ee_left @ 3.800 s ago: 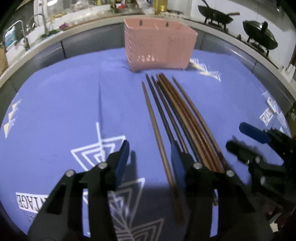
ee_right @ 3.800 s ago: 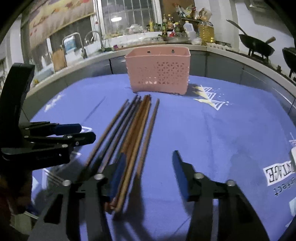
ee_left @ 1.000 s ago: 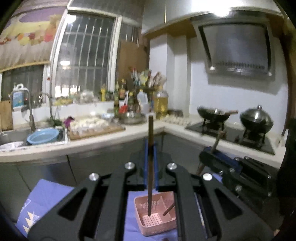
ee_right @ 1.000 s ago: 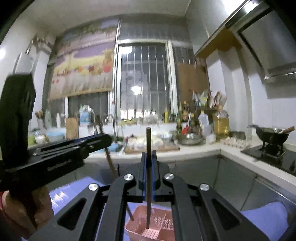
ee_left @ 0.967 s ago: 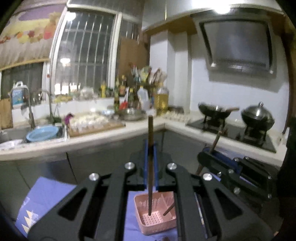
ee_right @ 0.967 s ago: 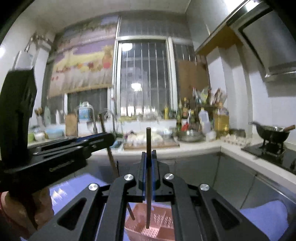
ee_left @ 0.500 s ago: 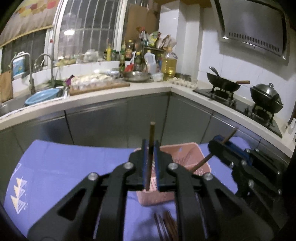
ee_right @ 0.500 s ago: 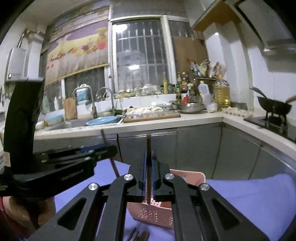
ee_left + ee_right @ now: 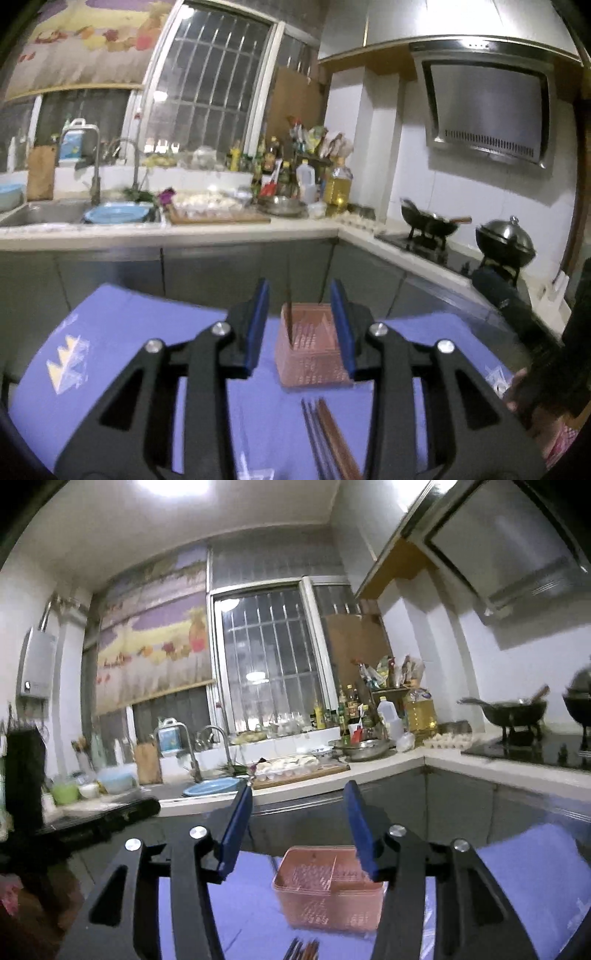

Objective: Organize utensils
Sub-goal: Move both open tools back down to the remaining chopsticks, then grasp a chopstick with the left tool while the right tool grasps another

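a bright ceiling light (image 9: 173,485) is glaring at the top of the right wrist view, while the room below is being left dim. straight lines are being bent by fisheye distortion, corners are being blacked out, and the pink basket (image 9: 314,347) is being softly blurred

One chopstick (image 9: 289,314) stands in the basket (image 9: 312,363) (loose chopsticks (image 9: 327,437) lie before it).

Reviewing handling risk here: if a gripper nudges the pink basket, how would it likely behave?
The pink basket looks like thin perforated plastic, so probably light and apt to slide on the purple cloth. One chopstick standing inside adds little weight; a high push might tip it.
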